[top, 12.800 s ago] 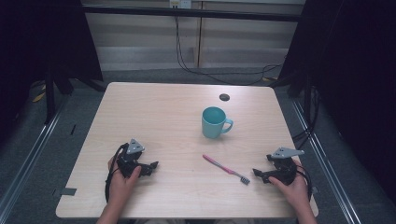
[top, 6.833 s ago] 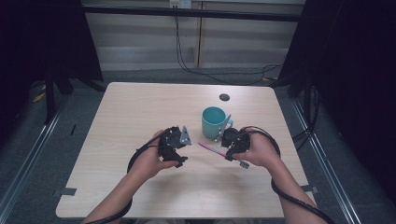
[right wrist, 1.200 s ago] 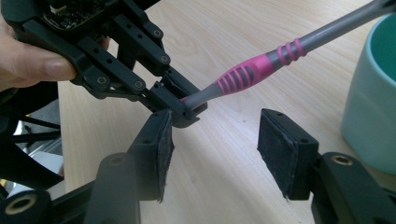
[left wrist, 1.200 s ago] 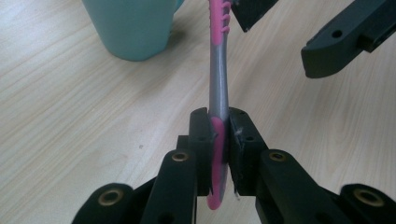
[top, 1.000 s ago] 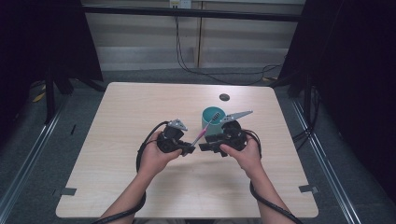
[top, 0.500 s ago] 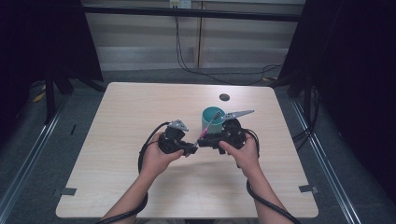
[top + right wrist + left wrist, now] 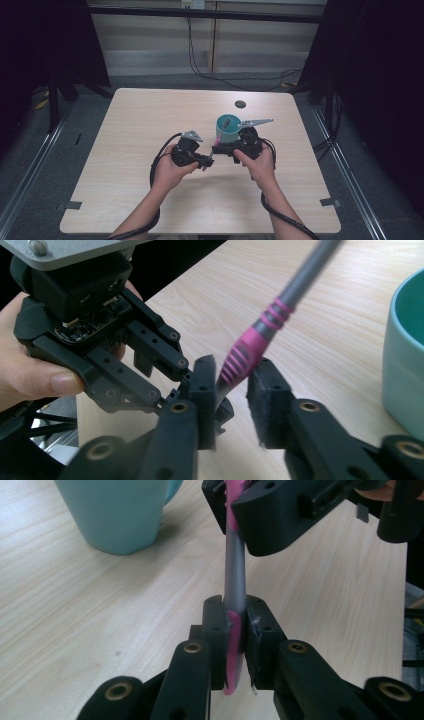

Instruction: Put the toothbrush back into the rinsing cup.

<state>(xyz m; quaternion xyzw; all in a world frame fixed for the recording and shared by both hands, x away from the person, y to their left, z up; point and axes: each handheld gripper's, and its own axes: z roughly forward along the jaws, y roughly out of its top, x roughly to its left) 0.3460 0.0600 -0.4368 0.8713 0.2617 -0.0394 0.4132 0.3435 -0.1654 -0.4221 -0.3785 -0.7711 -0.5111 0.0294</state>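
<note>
A pink and grey toothbrush (image 7: 235, 570) stands slanted above the table. Its bristle head (image 7: 227, 122) is over the mouth of the teal mug (image 7: 224, 137). My left gripper (image 7: 209, 161) is shut on the pink lower end of the handle (image 7: 233, 645). My right gripper (image 7: 232, 380) faces it from the mug side. Its jaws have just been closing and now clamp the ribbed pink part (image 7: 245, 355) higher up the handle. In the left gripper view the right gripper (image 7: 235, 510) grips the brush just above the grey shaft, beside the mug (image 7: 120, 515).
A small black round object (image 7: 240, 104) lies behind the mug near the table's far edge. The wooden table (image 7: 125, 175) has bare room to the left and near side. Cables trail from both grippers toward the person.
The toothbrush lay flat on the table with both grippers apart near the front edge; now both hands hold it raised by the mug. In the last second the right jaws closed on it.
</note>
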